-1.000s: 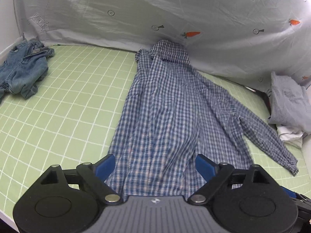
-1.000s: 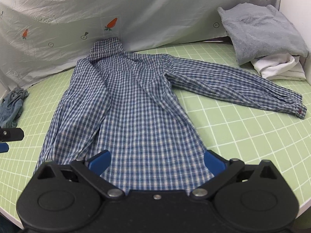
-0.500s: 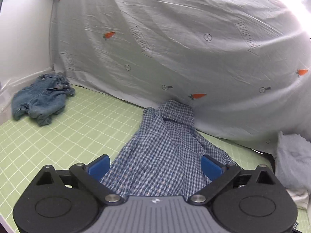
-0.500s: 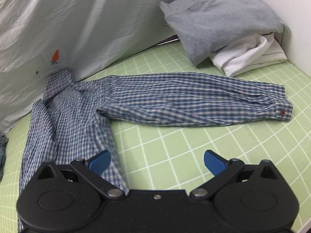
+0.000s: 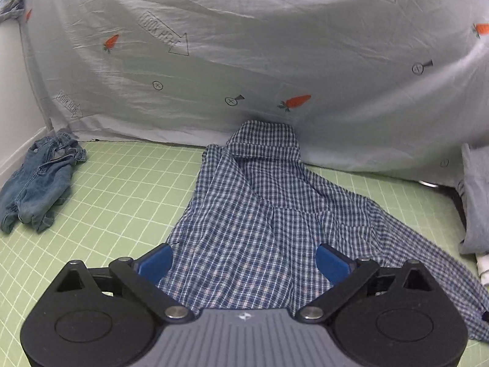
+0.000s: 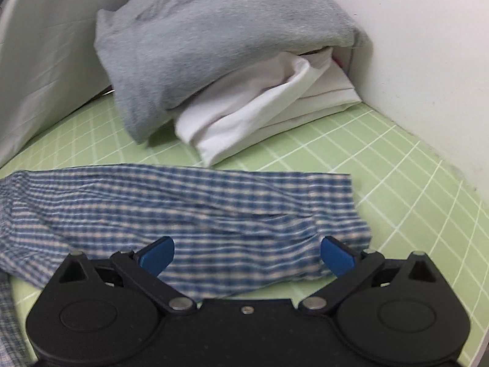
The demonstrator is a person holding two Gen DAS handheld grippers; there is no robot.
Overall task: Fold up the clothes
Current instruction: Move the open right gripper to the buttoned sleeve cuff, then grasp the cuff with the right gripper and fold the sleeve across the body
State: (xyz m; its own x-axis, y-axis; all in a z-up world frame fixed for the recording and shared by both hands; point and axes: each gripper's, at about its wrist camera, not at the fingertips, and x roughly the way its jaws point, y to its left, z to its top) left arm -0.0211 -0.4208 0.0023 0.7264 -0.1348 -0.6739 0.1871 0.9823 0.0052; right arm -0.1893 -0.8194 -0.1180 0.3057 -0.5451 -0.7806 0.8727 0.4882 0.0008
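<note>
Two grippers, your left [image 5: 243, 261] and right [image 6: 247, 253], hover fingers spread over one checked shirt [image 5: 259, 223]; one pair of jeans [image 5: 36, 189], two folded garments [image 6: 214, 49] nearby.

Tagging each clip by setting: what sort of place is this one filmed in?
Probably a staged laundry-folding station rather than a lived-in room: a green gridded mat as work surface, a carrot-print sheet hung as backdrop, and a checked shirt spread flat with folded clothes stacked beside it.
</note>
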